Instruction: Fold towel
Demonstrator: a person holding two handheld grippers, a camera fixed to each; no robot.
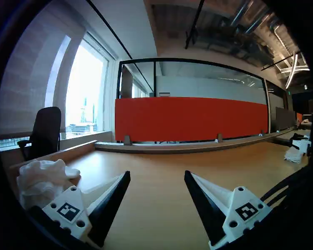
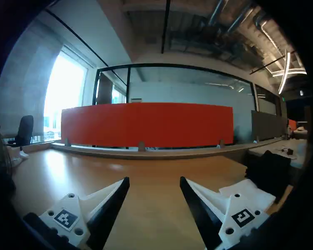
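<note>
A crumpled white towel (image 1: 41,179) lies in a heap on the wooden table (image 1: 165,166) at the left edge of the left gripper view, just beside the left finger. My left gripper (image 1: 157,178) is open over bare wood, nothing between its fingers. In the right gripper view my right gripper (image 2: 154,183) is open too, held low over the table (image 2: 152,171). A flat folded white cloth (image 2: 248,192) lies at the right, partly behind the right finger (image 2: 206,204).
A red divider panel (image 1: 190,118) runs along the table's far edge. A black office chair (image 1: 44,131) stands by the window at the left. More white cloth (image 1: 296,152) sits far right. A dark object (image 2: 269,171) stands behind the folded cloth.
</note>
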